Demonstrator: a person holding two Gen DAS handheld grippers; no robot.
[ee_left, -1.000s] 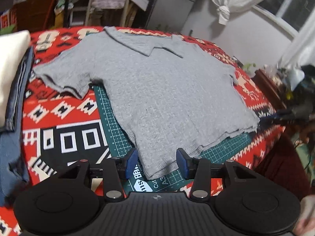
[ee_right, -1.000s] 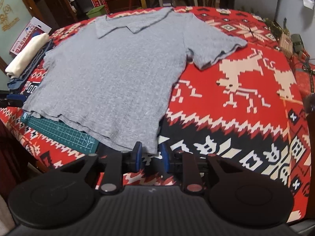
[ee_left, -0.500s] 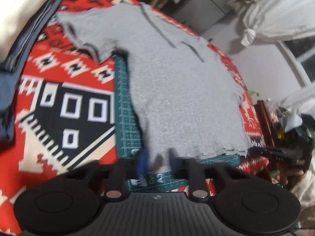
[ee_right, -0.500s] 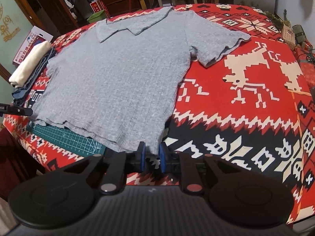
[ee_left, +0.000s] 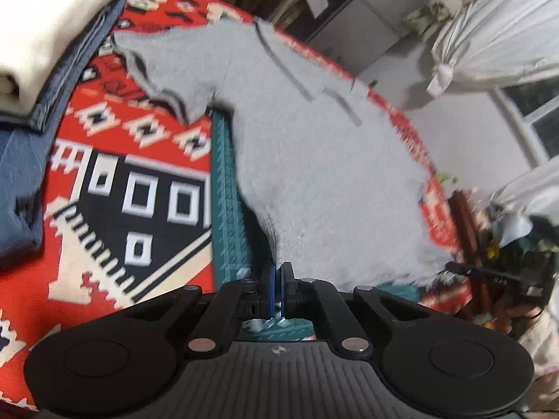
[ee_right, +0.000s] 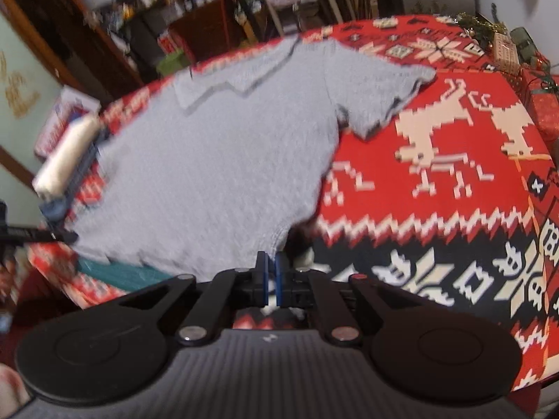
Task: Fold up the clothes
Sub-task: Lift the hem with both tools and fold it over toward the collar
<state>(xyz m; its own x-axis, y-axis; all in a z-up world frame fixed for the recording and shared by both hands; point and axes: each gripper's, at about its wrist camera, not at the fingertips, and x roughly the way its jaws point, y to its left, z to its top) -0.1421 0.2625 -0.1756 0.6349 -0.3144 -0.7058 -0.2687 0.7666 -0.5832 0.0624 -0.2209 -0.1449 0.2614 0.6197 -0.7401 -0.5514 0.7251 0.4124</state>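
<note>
Shirt [ee_left: 314,174] (grey, collared) lies spread; left claw [ee_left: 278,279] and right claw [ee_right: 270,272] pinch its hem.

Count log — what I see from both wrist views.

Grey polo shirts [ee_left: 325,174]: one, spread on the table, two short sleeves and one collar visible. Grippers: two — my left gripper [ee_left: 278,281] and my right gripper [ee_right: 271,272], each with two blue-padded fingers pressed close together on the shirt's hem. Green cutting mats [ee_left: 227,216]: one, partly under the shirt. Patterned red tablecloths [ee_right: 436,192]: one; I count two white reindeer figures on it in the right view. Folded garments stacked at the table's side: a cream one [ee_left: 45,28] on top of dark blue ones [ee_left: 21,181] — the number of blue pieces I cannot tell.
</note>
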